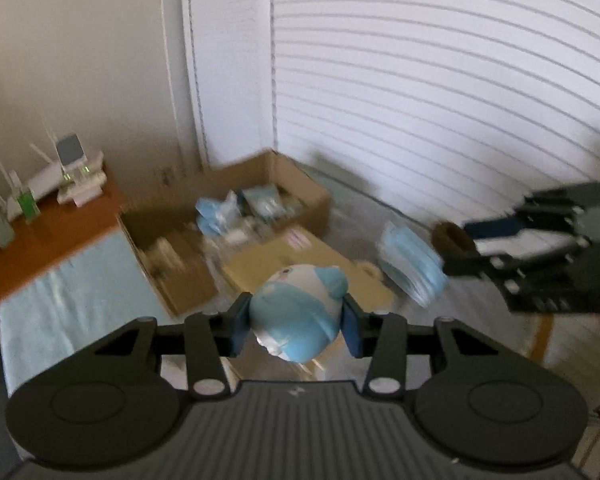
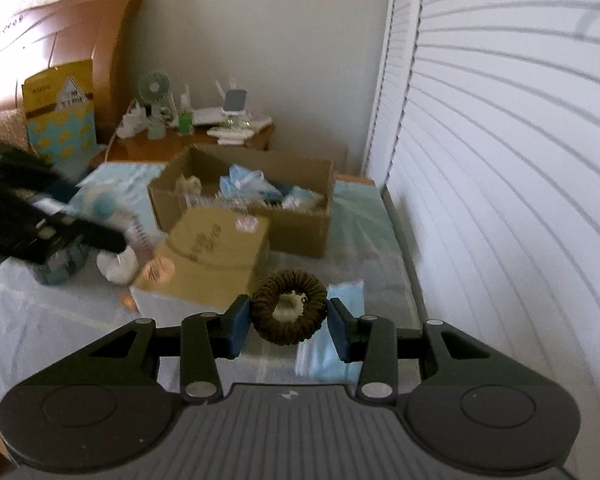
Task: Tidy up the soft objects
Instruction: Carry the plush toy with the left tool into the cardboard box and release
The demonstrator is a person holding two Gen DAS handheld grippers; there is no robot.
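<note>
My left gripper (image 1: 295, 322) is shut on a blue and white plush toy (image 1: 296, 312), held above the bed. My right gripper (image 2: 289, 322) is shut on a dark brown scrunchie (image 2: 289, 307) with a pale centre. From the left wrist view the right gripper (image 1: 456, 250) shows at the right with the scrunchie (image 1: 452, 238) in its jaws. In the right wrist view the left gripper (image 2: 100, 220) reaches in from the left, and the plush toy (image 2: 100, 204) shows beside it. An open cardboard box (image 2: 300, 224) holding blue and white soft items stands ahead of both.
A closed cardboard box (image 2: 208, 256) lies in front of the open one on the bed (image 2: 52, 320). A stack of blue face masks (image 2: 332, 344) lies on the cover near the white louvred doors (image 2: 500, 200). A wooden nightstand (image 2: 172, 144) holds a fan and routers.
</note>
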